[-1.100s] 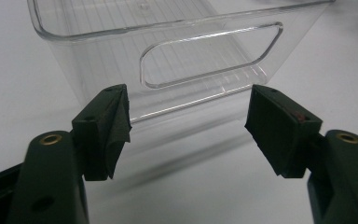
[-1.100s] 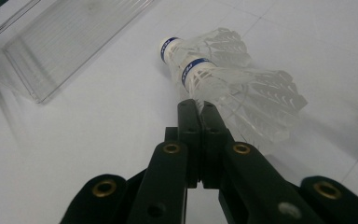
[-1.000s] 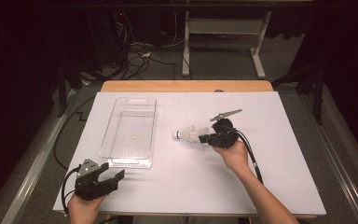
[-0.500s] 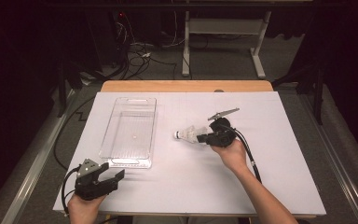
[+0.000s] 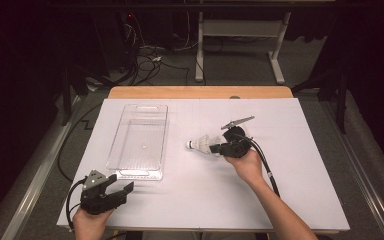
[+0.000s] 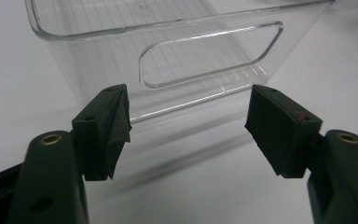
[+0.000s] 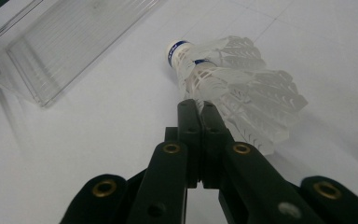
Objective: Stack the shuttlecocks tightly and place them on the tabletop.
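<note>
The right gripper (image 5: 219, 148) is clenched on the skirt of the shuttlecock (image 5: 202, 145) near the table's middle; carry it level over the clear bin (image 5: 139, 170) toward the left edge before letting go. The left gripper (image 6: 186, 128) waits released
</note>
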